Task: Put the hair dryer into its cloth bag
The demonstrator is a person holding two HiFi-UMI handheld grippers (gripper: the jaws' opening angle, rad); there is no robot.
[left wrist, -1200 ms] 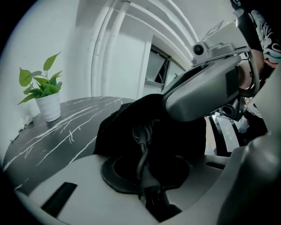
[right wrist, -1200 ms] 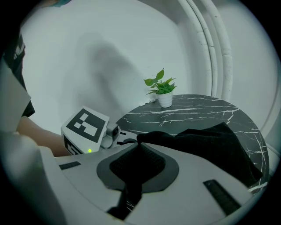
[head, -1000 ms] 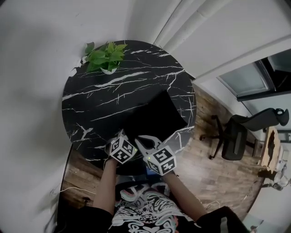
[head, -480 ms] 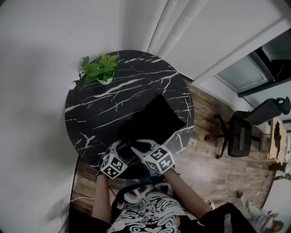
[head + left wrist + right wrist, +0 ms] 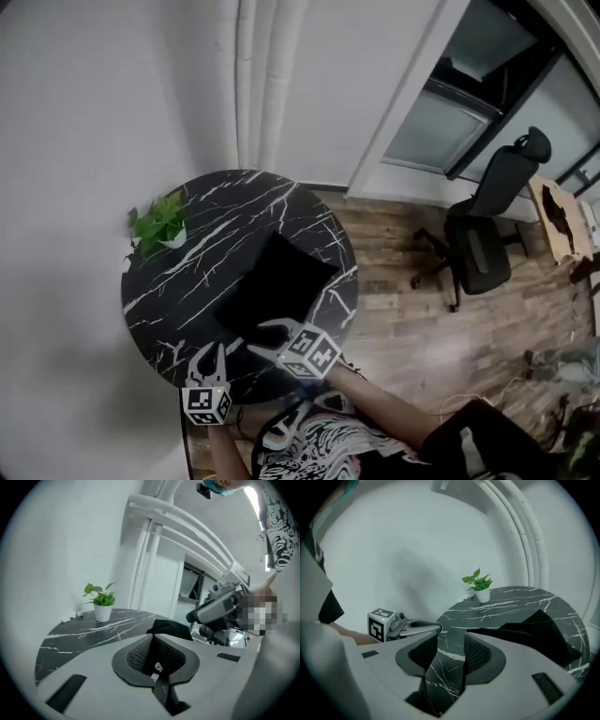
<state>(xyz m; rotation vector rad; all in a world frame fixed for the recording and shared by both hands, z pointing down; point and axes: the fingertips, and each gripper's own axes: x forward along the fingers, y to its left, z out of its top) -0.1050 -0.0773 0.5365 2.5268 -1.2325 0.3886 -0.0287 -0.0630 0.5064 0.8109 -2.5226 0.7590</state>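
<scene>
The black cloth bag (image 5: 277, 286) lies flat on the round black marble table (image 5: 187, 281); it also shows in the left gripper view (image 5: 171, 629) and the right gripper view (image 5: 534, 630). No hair dryer shows outside it. My right gripper (image 5: 262, 339) sits at the bag's near edge, jaws opening, with only tabletop visible in the gap (image 5: 451, 641). My left gripper (image 5: 211, 354) is off to the bag's left by the table's near rim, raised, shut with nothing between its pads (image 5: 153, 644). Its tip (image 5: 436, 626) appears left in the right gripper view.
A small potted plant (image 5: 159, 225) stands at the table's far left edge. White wall and pipes (image 5: 258, 84) rise behind the table. To the right are wood floor and a black office chair (image 5: 483, 248). The person's patterned shirt (image 5: 309, 450) is at the bottom.
The left gripper has come away from the bag's near edge, moving left and up. The right gripper's jaws have spread at the bag's edge. The head view has swung to show more room.
</scene>
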